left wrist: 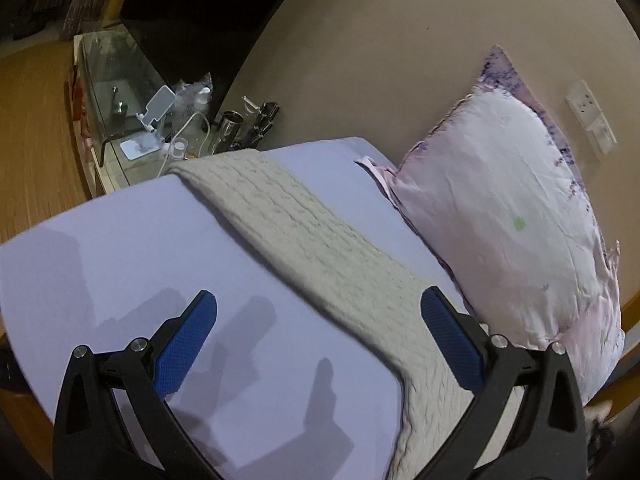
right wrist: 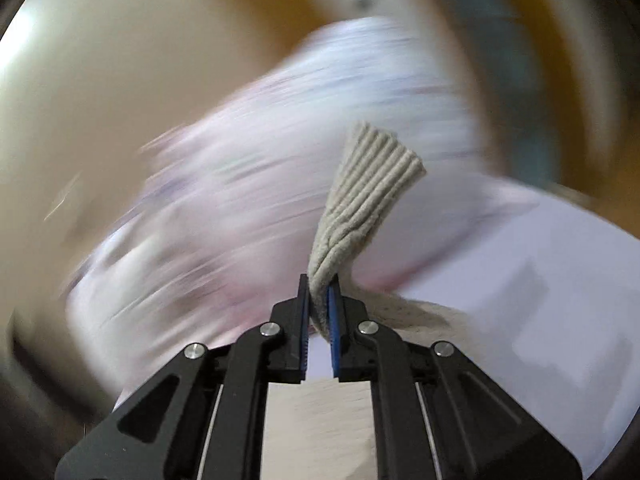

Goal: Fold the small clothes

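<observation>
A cream cable-knit garment (left wrist: 312,240) lies stretched in a long band across the lilac bed sheet (left wrist: 120,248). My left gripper (left wrist: 318,312) is open and empty, hovering above the sheet with the knit band passing between its blue pads (left wrist: 188,344). My right gripper (right wrist: 319,292) is shut on a ribbed end of the knit garment (right wrist: 368,196), which sticks up past the fingertips. The rest of the knit trails down to the right of the fingers. The right wrist view is heavily motion-blurred.
A pink-white pillow (left wrist: 508,216) leans against the beige wall at the bed's right side; it shows blurred in the right wrist view (right wrist: 260,168). A glass side table (left wrist: 132,120) with a phone stand, cable and bottles stands beyond the bed's far corner. Wooden floor lies to the left.
</observation>
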Demonstrator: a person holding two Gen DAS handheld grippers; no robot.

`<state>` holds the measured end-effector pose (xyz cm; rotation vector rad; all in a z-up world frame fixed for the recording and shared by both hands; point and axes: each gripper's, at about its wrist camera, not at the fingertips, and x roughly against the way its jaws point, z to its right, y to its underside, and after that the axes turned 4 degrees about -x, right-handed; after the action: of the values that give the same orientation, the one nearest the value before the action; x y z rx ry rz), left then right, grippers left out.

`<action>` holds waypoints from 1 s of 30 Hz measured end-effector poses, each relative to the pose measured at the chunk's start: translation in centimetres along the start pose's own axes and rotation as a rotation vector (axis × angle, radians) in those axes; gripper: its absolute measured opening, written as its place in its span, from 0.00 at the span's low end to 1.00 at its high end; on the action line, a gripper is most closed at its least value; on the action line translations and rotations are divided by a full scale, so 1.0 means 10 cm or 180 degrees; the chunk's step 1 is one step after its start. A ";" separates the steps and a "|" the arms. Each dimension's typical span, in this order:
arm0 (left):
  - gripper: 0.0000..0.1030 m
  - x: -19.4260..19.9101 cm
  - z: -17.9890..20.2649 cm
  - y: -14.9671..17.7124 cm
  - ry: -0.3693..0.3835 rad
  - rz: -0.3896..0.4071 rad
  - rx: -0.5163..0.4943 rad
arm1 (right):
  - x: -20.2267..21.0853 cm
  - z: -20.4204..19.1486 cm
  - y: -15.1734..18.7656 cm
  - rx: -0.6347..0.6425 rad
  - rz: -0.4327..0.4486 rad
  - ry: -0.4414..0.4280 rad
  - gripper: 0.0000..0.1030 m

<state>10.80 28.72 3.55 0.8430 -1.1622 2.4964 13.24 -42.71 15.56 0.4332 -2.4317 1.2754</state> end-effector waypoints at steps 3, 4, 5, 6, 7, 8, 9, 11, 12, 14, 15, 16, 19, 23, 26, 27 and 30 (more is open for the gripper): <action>0.99 -0.11 -0.02 -0.09 -0.0134 -0.0021 0.0047 | -0.36 -0.95 0.53 0.0546 -0.0509 -0.0625 0.10; 0.99 -0.15 -0.03 -0.11 -0.0189 -0.0054 0.0085 | -0.55 -1.27 0.83 0.0743 -0.0854 -0.0863 0.16; 0.99 -0.18 -0.04 -0.12 -0.0218 -0.0082 0.0129 | -0.73 -1.55 1.14 0.0927 -0.1255 -0.1047 0.21; 0.99 -0.23 -0.08 -0.15 -0.0246 -0.0112 0.0197 | -0.83 -1.71 1.36 0.1029 -0.1521 -0.1140 0.33; 0.99 -0.27 -0.12 -0.16 -0.0260 -0.0140 0.0258 | -0.90 -1.82 1.55 0.1111 -0.1720 -0.1199 0.43; 0.98 -0.31 -0.15 -0.18 -0.0265 -0.0163 0.0322 | -0.92 -1.88 1.69 0.1172 -0.1818 -0.1236 0.47; 0.97 -0.34 -0.19 -0.19 -0.0255 -0.0180 0.0368 | -0.92 -1.90 1.77 0.1243 -0.1793 -0.1260 0.57; 0.92 -0.37 -0.24 -0.23 -0.0246 -0.0151 0.0396 | -0.86 -1.80 1.71 0.1272 -0.1618 -0.1213 0.72; 0.91 -0.40 -0.26 -0.26 -0.0250 -0.0169 0.0409 | -0.78 -1.75 1.70 0.1245 -0.1546 -0.1171 0.76; 0.88 -0.45 -0.31 -0.33 -0.0223 -0.0149 0.0452 | -0.73 -1.54 1.55 0.1115 -0.1461 -0.1089 0.78; 0.88 -0.48 -0.34 -0.37 -0.0209 -0.0126 0.0491 | -0.60 -1.44 1.51 0.1054 -0.1433 -0.1052 0.79; 0.86 -0.50 -0.39 -0.42 -0.0171 -0.0107 0.0542 | -0.58 -1.28 1.43 0.0954 -0.1386 -0.0970 0.80; 0.80 -0.55 -0.53 -0.52 -0.0059 -0.0029 0.0728 | -0.50 -0.95 1.31 0.0772 -0.1330 -0.0818 0.81; 0.45 -0.65 -0.71 -0.65 -0.0060 -0.0023 0.0924 | -0.42 -0.69 1.25 0.0598 -0.1295 -0.0748 0.81; 0.12 -0.68 -0.61 -0.74 -0.0289 -0.0157 0.0843 | -0.37 -0.57 1.24 0.0553 -0.1256 -0.0757 0.81; 0.11 -0.63 -0.44 -0.77 -0.0302 -0.0100 0.0650 | -0.34 -0.56 1.22 0.0556 -0.1237 -0.0764 0.81; 0.07 -0.41 0.43 -0.72 -0.0247 0.0129 -0.0356 | -0.26 -0.52 1.16 0.0576 -0.1144 -0.0752 0.82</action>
<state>19.05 30.13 7.72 0.9017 -1.3433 2.4237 11.48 -31.78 8.85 1.0722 -2.2826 1.3462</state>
